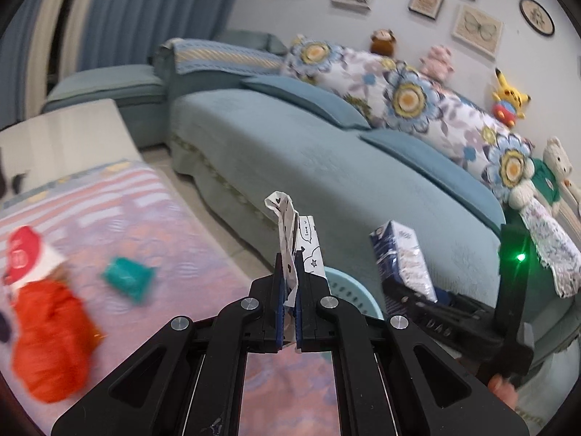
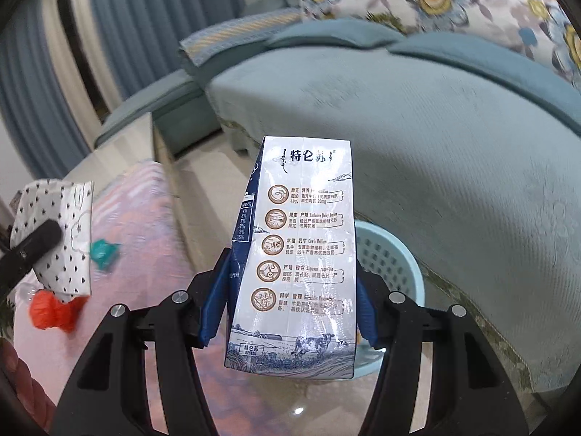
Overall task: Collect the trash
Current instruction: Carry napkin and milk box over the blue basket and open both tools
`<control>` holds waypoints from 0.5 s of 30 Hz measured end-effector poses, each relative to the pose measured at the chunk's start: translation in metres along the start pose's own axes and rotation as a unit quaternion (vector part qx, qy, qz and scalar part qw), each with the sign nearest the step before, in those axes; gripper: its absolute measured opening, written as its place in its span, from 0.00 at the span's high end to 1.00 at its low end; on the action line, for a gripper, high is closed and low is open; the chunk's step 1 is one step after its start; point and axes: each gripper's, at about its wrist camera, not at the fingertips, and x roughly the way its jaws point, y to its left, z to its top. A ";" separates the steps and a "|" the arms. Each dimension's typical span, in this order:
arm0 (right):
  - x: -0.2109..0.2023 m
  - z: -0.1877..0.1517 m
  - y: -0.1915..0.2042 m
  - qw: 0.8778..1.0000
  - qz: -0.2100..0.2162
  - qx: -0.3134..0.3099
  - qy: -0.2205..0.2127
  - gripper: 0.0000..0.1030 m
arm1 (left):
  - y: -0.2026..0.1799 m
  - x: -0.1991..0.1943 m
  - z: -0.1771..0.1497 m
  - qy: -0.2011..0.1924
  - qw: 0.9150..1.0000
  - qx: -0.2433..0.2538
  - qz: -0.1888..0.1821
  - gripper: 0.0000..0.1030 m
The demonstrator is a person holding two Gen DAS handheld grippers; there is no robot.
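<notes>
A pale blue perforated basket point(image 2: 395, 265) stands on the floor between the table's sofa-side edge and the teal sofa point(image 2: 454, 152). The milk carton point(image 2: 301, 254) covers most of its opening, so I cannot tell what lies inside.

The right gripper point(image 2: 290, 312) pinches that blue-and-white carton upright, one blue pad on each side, holding it in the air in front of the basket. The left gripper point(image 1: 288, 290) is pressed together on a crumpled white paper wrapper point(image 1: 290, 239) with small dark hearts, which sticks up between the pads.

On the pink striped tablecloth point(image 1: 174, 239) rest a teal packet point(image 1: 127, 278), out toward the middle, and orange-red trash point(image 1: 51, 330) near the left edge; both are blurred.

The left wrist view alone shows the plush toys point(image 1: 508, 98) on the sofa back, the framed pictures point(image 1: 475, 29), and the carried carton from outside. Only the right wrist view shows the basket's lattice wall and the carton's printed panel.
</notes>
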 end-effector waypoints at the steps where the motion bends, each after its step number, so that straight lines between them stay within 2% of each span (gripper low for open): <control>1: 0.008 -0.002 -0.008 1.000 -0.006 0.007 0.010 0.46 | -0.004 0.014 -0.001 0.010 1.000 0.001 -0.005 0.98; 7: 0.059 -0.017 -0.047 0.995 -0.032 0.054 0.077 0.46 | -0.013 0.073 -0.014 0.064 0.998 0.000 -0.023 0.98; 12: 0.084 -0.024 -0.058 0.992 -0.038 0.068 0.102 0.45 | -0.017 0.099 -0.026 0.087 0.996 0.011 -0.030 0.98; 15: 0.094 -0.026 -0.061 0.990 -0.039 0.076 0.113 0.45 | -0.018 0.105 -0.028 0.089 0.996 0.013 -0.030 0.87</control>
